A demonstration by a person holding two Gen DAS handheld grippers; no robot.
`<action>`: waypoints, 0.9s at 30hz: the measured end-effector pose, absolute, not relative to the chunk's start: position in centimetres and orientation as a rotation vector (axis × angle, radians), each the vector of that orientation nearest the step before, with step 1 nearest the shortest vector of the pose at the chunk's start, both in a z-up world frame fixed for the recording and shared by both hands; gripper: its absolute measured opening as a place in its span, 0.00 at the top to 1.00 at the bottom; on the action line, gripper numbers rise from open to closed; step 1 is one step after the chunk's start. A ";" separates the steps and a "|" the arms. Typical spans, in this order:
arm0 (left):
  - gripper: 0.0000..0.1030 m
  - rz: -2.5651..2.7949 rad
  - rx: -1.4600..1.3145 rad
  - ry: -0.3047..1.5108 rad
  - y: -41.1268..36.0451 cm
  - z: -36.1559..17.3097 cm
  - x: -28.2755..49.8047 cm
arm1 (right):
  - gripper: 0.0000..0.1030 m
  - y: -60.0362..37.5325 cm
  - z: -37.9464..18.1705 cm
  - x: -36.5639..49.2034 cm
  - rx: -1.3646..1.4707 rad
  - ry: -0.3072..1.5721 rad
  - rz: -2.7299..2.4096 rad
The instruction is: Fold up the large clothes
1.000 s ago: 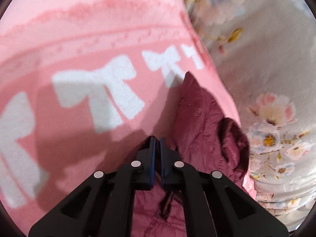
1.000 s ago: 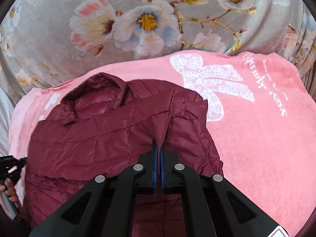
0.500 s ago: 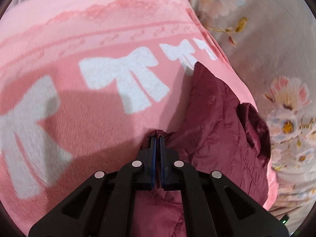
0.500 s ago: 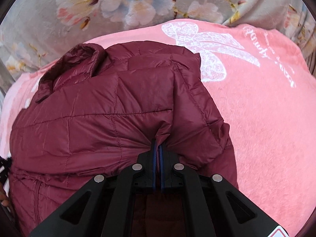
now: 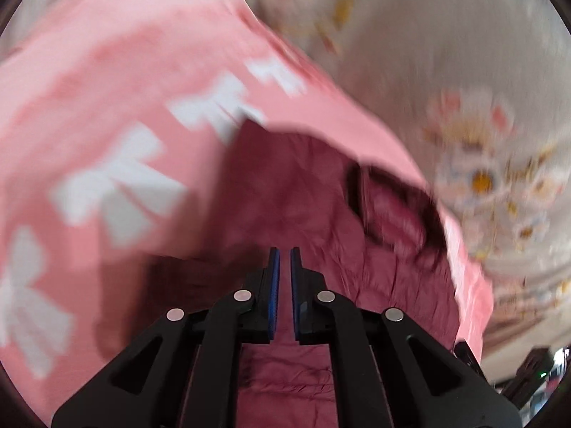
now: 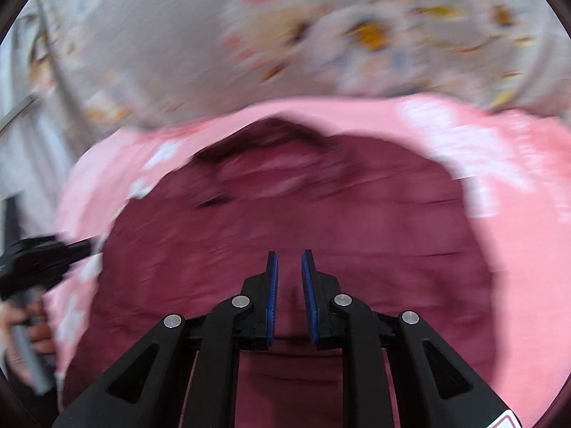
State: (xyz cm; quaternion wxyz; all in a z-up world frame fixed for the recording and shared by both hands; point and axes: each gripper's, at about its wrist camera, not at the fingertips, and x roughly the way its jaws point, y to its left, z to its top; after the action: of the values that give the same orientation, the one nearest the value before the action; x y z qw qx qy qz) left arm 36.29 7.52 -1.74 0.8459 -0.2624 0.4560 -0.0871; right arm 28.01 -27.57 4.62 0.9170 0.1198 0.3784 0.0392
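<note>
We open the right gripper (image 6: 288,260) and the left gripper (image 5: 282,255); both gaps stay narrow and empty. Beyond them, the maroon jacket (image 6: 303,221) lies folded mid-blanket (image 5: 117,82). We withdraw clear without snagging the fold.

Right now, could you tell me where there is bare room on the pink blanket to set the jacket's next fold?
Bare pink blanket lies right of the maroon jacket. On its left, only a narrow strip remains, crowded by the left gripper.
</note>
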 end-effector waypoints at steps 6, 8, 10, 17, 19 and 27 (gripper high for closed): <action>1.00 -0.085 -0.509 0.967 7.7 -6.6 37.0 | 0.99 -23.9 -1.1 30.8 0.086 0.894 0.087; 1.00 -0.107 -0.541 0.961 8.7 -7.0 36.8 | 1.00 -26.4 -1.6 30.3 0.114 0.880 0.014; 1.00 -0.120 -0.545 0.947 9.1 -7.1 36.5 | 1.00 -30.2 -1.9 29.3 0.159 0.865 -0.104; 1.00 -0.103 -0.444 0.913 8.1 -6.7 35.2 | 1.00 -37.6 -3.4 26.1 0.353 0.839 -0.225; 1.00 -0.102 -0.428 0.917 8.0 -6.5 35.2 | 1.00 -37.2 -3.1 26.2 0.317 0.851 -0.237; 1.00 -0.124 -0.389 0.921 6.5 -3.2 32.6 | 0.95 -36.8 -0.4 25.9 0.236 0.837 -0.280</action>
State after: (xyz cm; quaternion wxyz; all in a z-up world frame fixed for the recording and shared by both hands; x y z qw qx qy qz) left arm 32.62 6.49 -3.18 0.8758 -0.1865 0.4412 -0.0595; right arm 25.91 -36.83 -0.44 0.8975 0.1139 0.4040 -0.1353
